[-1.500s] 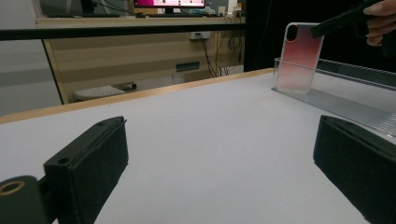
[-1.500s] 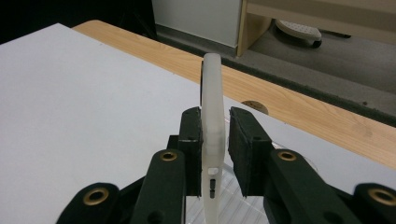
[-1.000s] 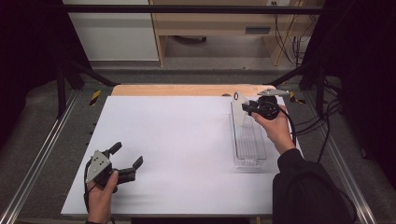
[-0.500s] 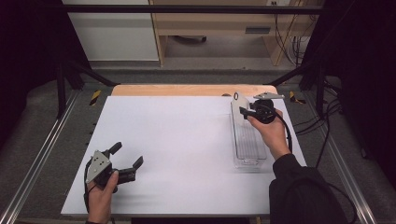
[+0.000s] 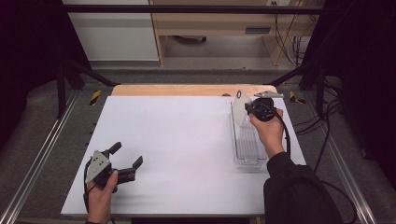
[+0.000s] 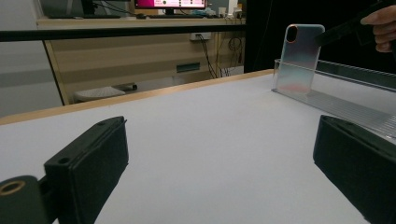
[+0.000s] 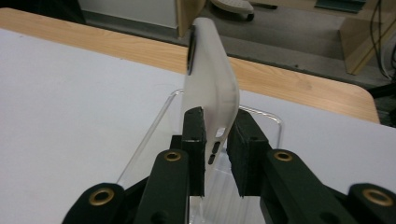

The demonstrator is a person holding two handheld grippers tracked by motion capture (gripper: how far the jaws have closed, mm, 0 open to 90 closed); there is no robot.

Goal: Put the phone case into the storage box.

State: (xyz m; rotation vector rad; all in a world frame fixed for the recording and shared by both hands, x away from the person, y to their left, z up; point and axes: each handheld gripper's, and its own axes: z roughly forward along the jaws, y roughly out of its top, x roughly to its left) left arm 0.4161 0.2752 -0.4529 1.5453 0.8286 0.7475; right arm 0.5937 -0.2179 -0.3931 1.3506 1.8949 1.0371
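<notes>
Now | right claw (image 5: 248,109) closed on phone case (image 5: 241,107) | lifted above tray (image 5: 246,148)

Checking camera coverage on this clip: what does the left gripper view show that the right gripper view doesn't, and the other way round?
Left gripper view alone: the left gripper with jaws wide open and nothing between them, a monitor on the far desk, and the person's hand behind the right gripper.

Right gripper view alone: the right gripper shut on the phone case, its jaws having just closed, and the buttons on the case's edge.

Both: the case held upright at the end of the clear tray, the white table and its wooden edge.
</notes>
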